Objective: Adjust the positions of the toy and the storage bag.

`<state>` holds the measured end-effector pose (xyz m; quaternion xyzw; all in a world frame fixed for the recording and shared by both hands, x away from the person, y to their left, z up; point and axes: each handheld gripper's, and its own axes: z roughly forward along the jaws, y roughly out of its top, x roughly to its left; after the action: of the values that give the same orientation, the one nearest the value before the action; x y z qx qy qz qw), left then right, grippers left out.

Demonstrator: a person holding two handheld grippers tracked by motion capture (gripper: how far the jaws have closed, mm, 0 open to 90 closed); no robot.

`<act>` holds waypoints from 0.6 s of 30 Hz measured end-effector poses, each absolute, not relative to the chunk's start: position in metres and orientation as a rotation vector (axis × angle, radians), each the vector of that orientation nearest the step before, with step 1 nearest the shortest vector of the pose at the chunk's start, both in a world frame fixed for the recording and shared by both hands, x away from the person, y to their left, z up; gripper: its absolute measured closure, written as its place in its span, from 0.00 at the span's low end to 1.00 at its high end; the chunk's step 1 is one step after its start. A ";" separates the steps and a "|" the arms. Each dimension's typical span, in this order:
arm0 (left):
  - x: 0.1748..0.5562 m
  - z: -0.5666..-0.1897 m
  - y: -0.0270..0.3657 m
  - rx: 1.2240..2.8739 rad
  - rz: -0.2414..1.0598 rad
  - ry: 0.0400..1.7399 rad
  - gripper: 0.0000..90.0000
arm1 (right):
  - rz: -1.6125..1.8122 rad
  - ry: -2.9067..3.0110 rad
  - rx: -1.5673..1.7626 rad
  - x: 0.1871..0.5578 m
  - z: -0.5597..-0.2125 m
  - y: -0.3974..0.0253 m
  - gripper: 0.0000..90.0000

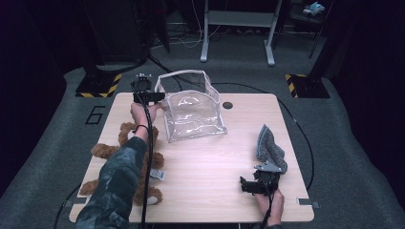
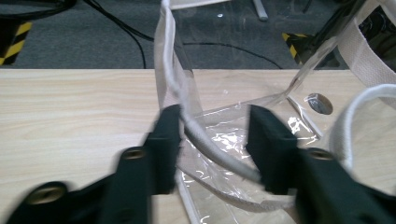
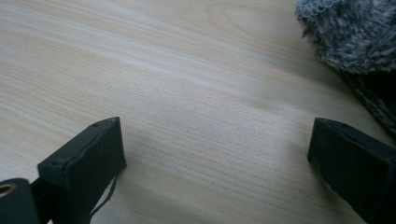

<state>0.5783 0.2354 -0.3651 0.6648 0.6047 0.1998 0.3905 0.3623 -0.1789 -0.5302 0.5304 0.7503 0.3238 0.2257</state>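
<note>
A clear plastic bag (image 1: 193, 112) with white trim stands open at the back middle of the wooden table (image 1: 215, 157). My left gripper (image 1: 159, 97) is at its left rim. In the left gripper view the open left gripper (image 2: 215, 149) straddles the bag's white rim (image 2: 196, 133), and the rim rests against the left jaw. A brown teddy bear (image 1: 102, 150) lies at the table's left, partly under the forearm. At the front right, my right gripper (image 1: 260, 180) hovers wide open over bare wood (image 3: 217, 154), just in front of a grey fuzzy knit piece (image 1: 268, 145) (image 3: 355, 32).
A round cable hole (image 1: 228, 105) sits in the table behind the bag. Black cables trail from both grippers across the table and floor. Yellow-black striped bases (image 1: 98, 88) and a white frame (image 1: 237, 33) stand on the grey floor beyond the table.
</note>
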 end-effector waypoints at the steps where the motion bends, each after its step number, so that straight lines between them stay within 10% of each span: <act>1: 0.578 -0.365 0.235 1.705 0.511 1.526 0.73 | 0.894 2.072 1.461 0.362 -0.530 -0.179 0.03; 18: 0.563 -0.361 0.235 1.779 0.324 1.346 0.91 | 0.991 2.163 1.340 0.364 -0.494 -0.159 0.13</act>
<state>0.5626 0.2351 -0.3613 0.7128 0.5393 0.1299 0.4291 0.3639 -0.1588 -0.4941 0.4805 0.7754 0.3553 0.2042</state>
